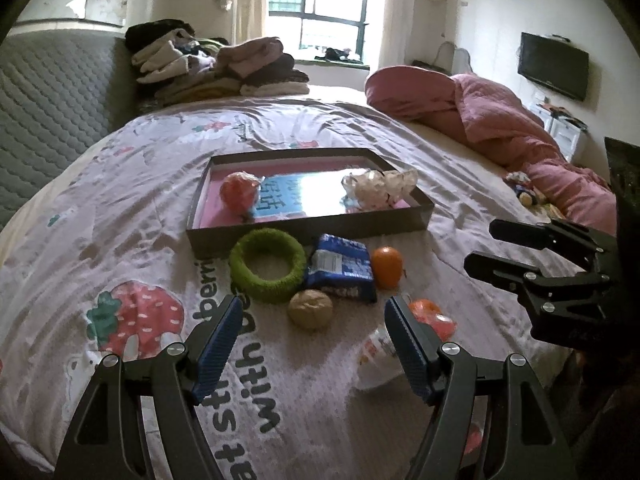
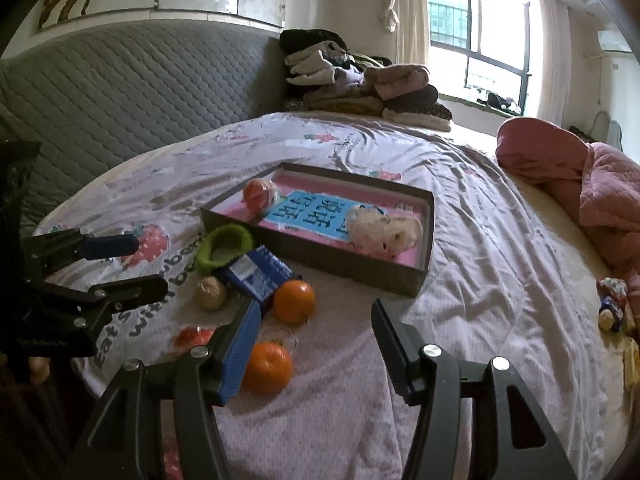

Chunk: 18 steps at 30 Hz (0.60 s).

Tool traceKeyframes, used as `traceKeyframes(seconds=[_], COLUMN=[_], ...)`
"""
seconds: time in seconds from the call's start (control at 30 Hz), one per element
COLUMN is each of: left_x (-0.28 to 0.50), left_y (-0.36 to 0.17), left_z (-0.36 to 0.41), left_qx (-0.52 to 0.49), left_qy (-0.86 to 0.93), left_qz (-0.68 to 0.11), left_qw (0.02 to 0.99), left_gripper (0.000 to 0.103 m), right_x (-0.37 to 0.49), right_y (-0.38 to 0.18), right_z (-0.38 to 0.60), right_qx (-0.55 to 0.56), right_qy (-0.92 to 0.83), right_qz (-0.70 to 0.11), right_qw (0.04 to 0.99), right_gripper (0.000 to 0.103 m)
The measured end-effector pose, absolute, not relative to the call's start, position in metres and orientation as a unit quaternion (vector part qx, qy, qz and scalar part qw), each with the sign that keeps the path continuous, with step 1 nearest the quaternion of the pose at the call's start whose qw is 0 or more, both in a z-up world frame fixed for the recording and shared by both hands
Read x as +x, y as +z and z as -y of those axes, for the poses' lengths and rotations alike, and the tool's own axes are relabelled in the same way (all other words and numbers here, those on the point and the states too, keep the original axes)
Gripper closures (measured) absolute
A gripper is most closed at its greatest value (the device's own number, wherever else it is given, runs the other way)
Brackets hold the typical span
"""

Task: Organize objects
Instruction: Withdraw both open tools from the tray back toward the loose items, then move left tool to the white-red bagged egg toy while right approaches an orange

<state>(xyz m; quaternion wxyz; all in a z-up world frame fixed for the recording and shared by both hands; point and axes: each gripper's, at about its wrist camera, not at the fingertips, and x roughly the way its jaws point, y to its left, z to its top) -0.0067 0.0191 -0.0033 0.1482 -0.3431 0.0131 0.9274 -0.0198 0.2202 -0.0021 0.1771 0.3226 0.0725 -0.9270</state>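
Left gripper (image 1: 312, 344) jaws wide, empty, over brown ball (image 1: 310, 309) | right gripper (image 2: 314, 350) jaws parted, empty, near orange (image 2: 267, 368) at 9 o'clock | loose items clustered on bed at tray (image 2: 416, 276)'s 6 o'clock, likely awaiting loading.

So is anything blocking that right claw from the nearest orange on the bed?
Nothing visible is. The right gripper is open and empty, and the near orange lies uncovered on the bedsheet beside its left finger.
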Motion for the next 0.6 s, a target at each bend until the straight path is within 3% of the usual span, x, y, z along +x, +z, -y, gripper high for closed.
traceKeyframes(seconds=[0.6], left_x=[0.019], left_y=[-0.011], left_z=[-0.027], left_qx=[-0.347], left_qy=[0.919], left_qz=[-0.036], left_qw=[0.184], left_gripper=[0.028], right_x=[-0.006], right_y=[-0.018], right_z=[-0.220], right_qx=[0.350], right_qy=[-0.916], right_qz=[-0.090], right_qw=[0.176], right_gripper=[0.045])
